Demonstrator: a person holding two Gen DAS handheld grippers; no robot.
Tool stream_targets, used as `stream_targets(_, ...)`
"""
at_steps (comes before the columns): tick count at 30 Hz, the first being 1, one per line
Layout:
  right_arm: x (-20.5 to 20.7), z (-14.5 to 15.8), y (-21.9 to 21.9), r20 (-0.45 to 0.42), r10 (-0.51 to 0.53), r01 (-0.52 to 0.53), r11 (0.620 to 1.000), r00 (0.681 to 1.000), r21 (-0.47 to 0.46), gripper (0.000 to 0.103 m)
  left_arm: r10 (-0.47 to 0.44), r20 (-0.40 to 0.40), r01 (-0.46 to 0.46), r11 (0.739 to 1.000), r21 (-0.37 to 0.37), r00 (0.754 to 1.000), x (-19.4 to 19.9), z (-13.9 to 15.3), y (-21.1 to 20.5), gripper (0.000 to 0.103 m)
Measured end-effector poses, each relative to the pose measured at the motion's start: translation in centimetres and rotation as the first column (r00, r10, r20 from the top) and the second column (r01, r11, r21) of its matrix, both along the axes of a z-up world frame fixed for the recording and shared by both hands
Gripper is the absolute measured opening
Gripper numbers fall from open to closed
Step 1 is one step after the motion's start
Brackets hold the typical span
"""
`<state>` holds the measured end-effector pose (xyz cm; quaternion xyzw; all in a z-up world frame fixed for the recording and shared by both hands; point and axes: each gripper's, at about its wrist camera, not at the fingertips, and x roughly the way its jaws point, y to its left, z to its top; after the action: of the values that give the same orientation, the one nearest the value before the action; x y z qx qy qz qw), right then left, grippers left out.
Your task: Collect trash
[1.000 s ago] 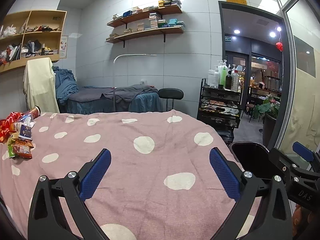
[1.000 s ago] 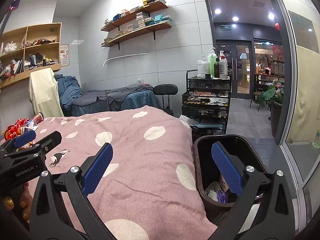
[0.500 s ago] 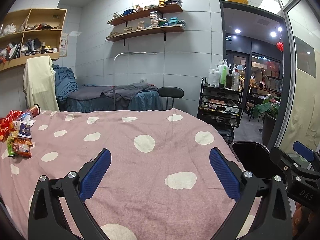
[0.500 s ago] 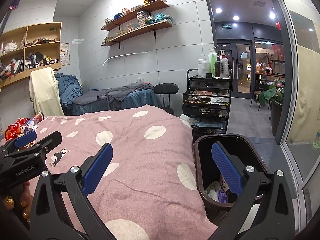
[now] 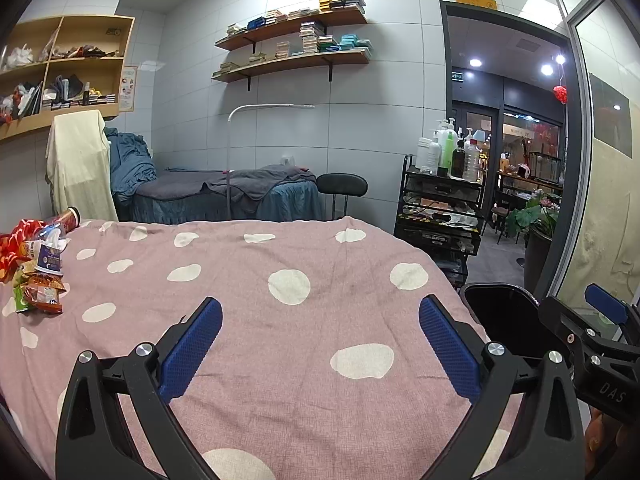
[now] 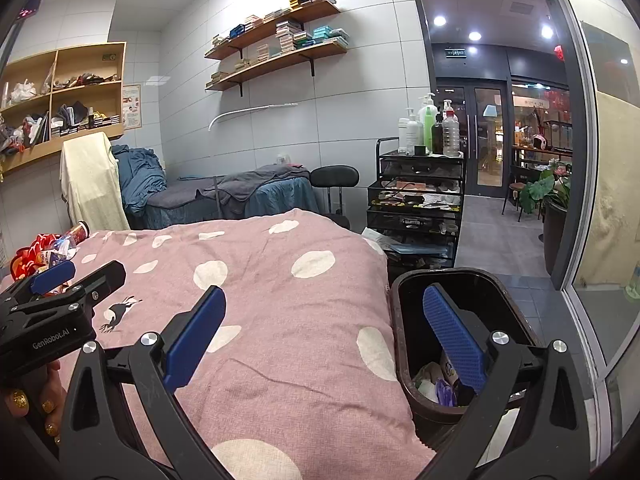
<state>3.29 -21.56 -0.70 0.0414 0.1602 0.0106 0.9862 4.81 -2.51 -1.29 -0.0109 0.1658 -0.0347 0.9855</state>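
My two sets of jaws are both wide apart and hold nothing. My left gripper (image 5: 320,344) hangs over the bed (image 5: 280,320) with the pink dotted cover. My right gripper (image 6: 324,332) hangs half over the bed and half over the bin (image 6: 516,312).

The trash (image 5: 38,268) is a small heap at the far left corner of the bed, well apart from both of my grippers. The bin is on the floor, touching the right edge of the bed.

I think the heap is light stuff. The snack bags (image 5: 42,294) look thin and crinkly, so they should squash flat when I pinch them. They may be slippery too. I would grab a bag by a crumpled edge or a fold, not by its flat face. The tube can (image 5: 66,218) looks stiff and round and lies on its side. It could roll, so I would pinch it across its middle.

Counting: one bin, one tube can, one bed. The bags lie on top of each other, so I cannot count them well; I see at least three or four pieces. The bin already has a few scraps (image 6: 434,382) at the bottom, too mixed up to count.
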Motion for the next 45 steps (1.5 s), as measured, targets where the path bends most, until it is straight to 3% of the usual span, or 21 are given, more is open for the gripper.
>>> stream_targets(45,-0.02,-0.51,0.32,-0.008,0.0,0.0,1.0,1.0,0.004,0.098,-0.015,-0.012,0.015,1.0,0.013,1.0,0.24,-0.18,-0.44,0.098)
